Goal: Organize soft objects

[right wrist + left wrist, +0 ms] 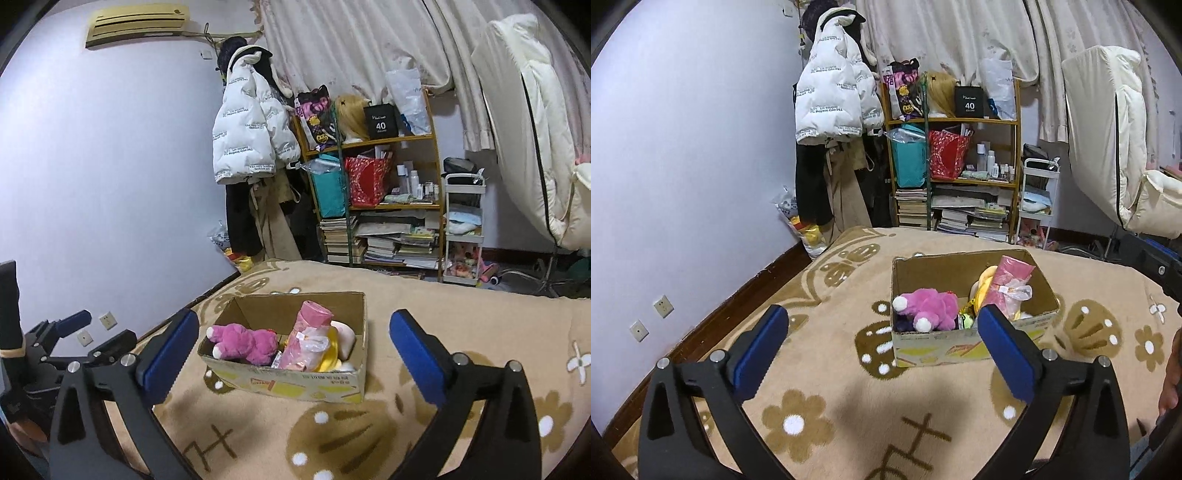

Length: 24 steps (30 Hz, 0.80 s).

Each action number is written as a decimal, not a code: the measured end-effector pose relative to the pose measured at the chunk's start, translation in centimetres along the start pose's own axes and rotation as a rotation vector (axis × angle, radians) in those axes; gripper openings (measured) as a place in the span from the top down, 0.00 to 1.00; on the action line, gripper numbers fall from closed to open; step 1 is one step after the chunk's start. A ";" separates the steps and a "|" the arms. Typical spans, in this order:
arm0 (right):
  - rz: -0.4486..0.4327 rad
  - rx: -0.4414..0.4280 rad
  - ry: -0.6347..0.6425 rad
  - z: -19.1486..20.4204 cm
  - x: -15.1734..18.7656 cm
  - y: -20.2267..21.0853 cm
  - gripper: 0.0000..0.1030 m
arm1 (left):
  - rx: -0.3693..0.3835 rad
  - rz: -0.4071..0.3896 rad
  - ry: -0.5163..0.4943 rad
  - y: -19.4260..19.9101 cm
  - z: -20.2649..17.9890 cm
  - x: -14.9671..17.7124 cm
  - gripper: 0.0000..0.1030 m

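Empty wide-spread right claw [291, 354], toy-filled box [295, 384] just beyond

An open cardboard box [967, 343] sits on a beige patterned blanket [827, 369], its flaps up and its front printed in yellow. Inside, a pink plush toy [929, 308] with white paws lies on its side against the left end. A pink rolled bundle [1010, 280] leans upright at the right, a crinkled clear wrapper [1019, 293] against it. Yellow and cream soft items [334, 350], possibly more plush toys, are packed beneath and behind the bundle.
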State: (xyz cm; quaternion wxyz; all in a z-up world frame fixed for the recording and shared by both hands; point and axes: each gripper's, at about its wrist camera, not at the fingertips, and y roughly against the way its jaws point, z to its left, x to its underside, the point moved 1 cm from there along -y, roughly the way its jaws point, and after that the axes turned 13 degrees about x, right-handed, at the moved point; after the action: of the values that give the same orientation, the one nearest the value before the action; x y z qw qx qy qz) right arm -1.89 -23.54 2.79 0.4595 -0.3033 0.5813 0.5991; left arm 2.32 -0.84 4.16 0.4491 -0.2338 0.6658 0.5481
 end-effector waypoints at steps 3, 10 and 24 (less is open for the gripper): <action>-0.005 0.009 0.009 0.1 0.3 0.9 0.00 | -0.002 -0.017 0.003 1.1 0.1 0.2 0.01; -0.013 0.040 0.049 0.6 1.1 2.3 0.00 | 0.003 -0.041 -0.005 2.9 -0.2 0.9 0.01; 0.006 0.096 0.098 0.5 3.3 1.2 0.00 | 0.005 -0.039 -0.051 1.8 -1.3 2.2 0.01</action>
State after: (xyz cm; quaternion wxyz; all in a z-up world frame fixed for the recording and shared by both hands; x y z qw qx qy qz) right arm -4.25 -22.31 0.37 0.4430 -0.3080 0.6320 0.5563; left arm -0.61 -1.11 3.24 0.4768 -0.2316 0.6509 0.5435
